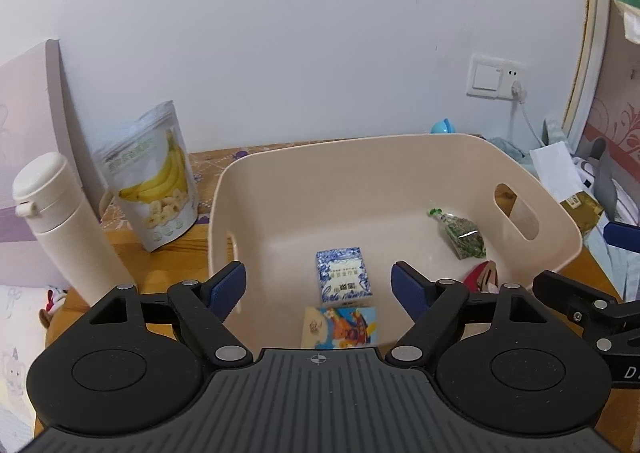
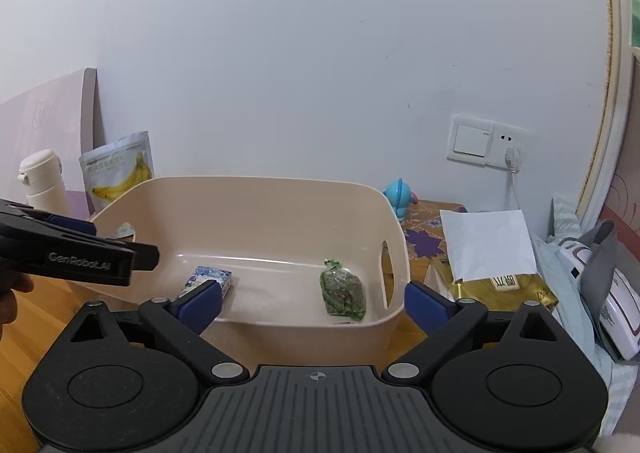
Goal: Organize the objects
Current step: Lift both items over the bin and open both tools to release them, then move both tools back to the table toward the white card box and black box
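A beige plastic bin (image 1: 400, 157) (image 2: 256, 189) stands on the wooden table. On its floor lie a blue-and-white patterned box (image 1: 344, 275) (image 2: 210, 279), a colourful cartoon card box (image 1: 340, 327), a small green packet (image 1: 460, 233) (image 2: 344, 293) and a red item (image 1: 482, 275) at the near right wall. My left gripper (image 1: 318, 287) hangs open over the bin's near side, nothing between its blue pads. My right gripper (image 2: 312, 305) is open too, in front of the bin's near right corner, and grips nothing. The left gripper's body (image 2: 76, 253) shows at the left of the right wrist view.
A banana-chip pouch (image 1: 156, 177) (image 2: 120, 169) and a white bottle (image 1: 64, 225) (image 2: 42, 181) stand left of the bin. A blue toy (image 2: 400, 195), a white envelope (image 2: 488, 245), a gold packet (image 2: 504, 289) and a white device with a grey strap (image 2: 600, 285) crowd the right side. A wall socket (image 2: 484, 141) holds a plugged cord.
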Action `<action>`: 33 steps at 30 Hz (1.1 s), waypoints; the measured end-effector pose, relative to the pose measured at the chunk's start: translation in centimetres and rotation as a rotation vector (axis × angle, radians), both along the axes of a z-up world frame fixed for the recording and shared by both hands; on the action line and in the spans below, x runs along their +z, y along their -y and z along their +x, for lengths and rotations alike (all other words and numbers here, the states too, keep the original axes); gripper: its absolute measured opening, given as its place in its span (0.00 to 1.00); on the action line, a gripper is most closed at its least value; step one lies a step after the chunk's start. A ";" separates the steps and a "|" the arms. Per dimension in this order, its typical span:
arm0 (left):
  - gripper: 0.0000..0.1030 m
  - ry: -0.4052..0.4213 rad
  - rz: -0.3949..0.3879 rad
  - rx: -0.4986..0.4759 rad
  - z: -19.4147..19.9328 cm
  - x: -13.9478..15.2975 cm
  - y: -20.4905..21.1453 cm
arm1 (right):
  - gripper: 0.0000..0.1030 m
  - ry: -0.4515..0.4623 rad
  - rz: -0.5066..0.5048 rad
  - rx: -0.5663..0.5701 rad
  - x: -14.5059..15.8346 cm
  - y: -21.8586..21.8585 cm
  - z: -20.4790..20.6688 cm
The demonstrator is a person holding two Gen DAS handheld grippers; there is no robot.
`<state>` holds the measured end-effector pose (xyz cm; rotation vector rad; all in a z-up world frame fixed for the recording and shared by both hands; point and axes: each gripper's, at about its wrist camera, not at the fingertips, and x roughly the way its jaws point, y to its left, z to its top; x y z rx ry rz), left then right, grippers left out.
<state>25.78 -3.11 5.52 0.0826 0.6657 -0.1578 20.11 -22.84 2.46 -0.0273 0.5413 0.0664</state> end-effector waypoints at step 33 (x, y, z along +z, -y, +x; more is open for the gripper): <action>0.88 -0.103 0.085 -0.013 -5.6 -5.5 -7.0 | 1.00 -0.128 -0.021 -0.028 -4.8 -2.4 -5.9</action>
